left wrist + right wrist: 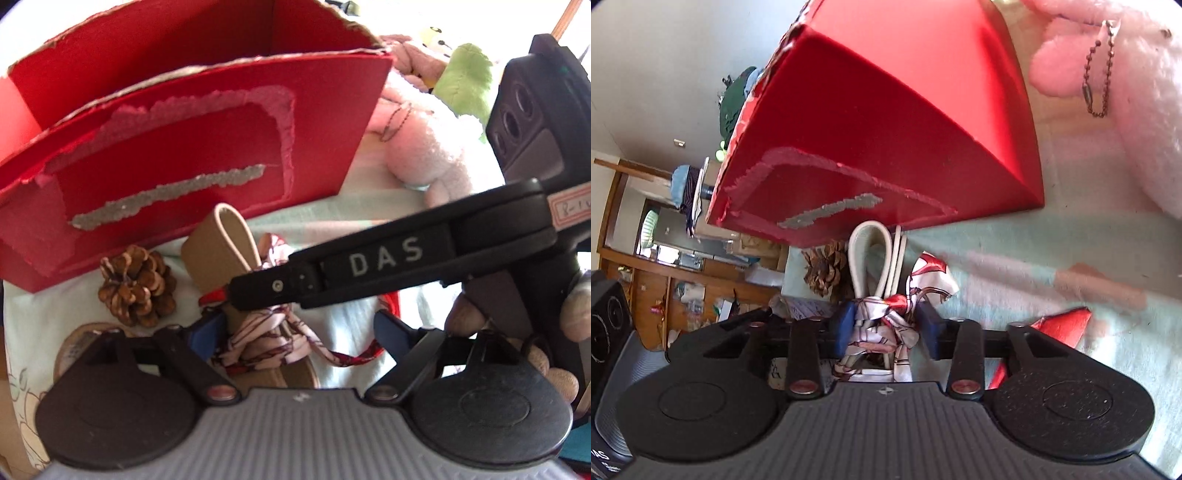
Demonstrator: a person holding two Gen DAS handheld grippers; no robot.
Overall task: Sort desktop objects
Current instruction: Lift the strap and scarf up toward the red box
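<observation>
A beige strap loop [225, 240] wrapped with a pink and red patterned scarf [269, 332] lies on the pale cloth in front of a torn red cardboard box [207, 122]. My left gripper [299, 332] is open, its blue pads on either side of the scarf knot. My right gripper [886, 328] is shut on the scarf-wrapped strap [882, 332]; it crosses the left wrist view as a black arm marked DAS [388, 269]. The strap loop [868, 254] points toward the red box [886, 122].
A pine cone [138, 286] lies left of the strap, close to the box; it also shows in the right wrist view [823, 271]. A pink plush toy [417, 136] lies right of the box, with a bead chain [1097, 74]. A red scrap [1060, 328] lies at right.
</observation>
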